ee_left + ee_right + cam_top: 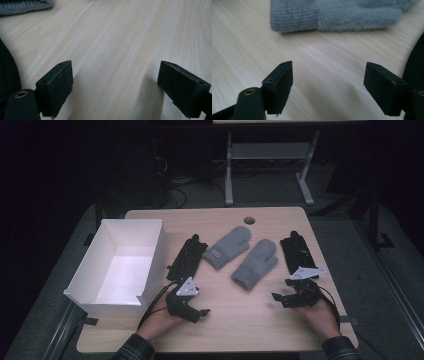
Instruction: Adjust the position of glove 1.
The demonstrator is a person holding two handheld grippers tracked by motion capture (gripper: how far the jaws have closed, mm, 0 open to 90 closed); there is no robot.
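Two grey mittens lie side by side in the middle of the wooden table [240,320]: the left mitten [227,246] and the right mitten [256,263]. A black glove [187,257] lies left of them and another black glove [299,251] to their right. My left gripper [196,311] rests low near the front edge, open over bare wood [115,87]. My right gripper [280,300] is open too, just in front of the right mitten's cuff [294,16], with nothing between its jaws [328,87].
A white open box [120,265] stands at the table's left side, close to the left black glove. A round cable hole [249,220] sits near the far edge. A grey table frame [270,165] stands on the dark floor beyond.
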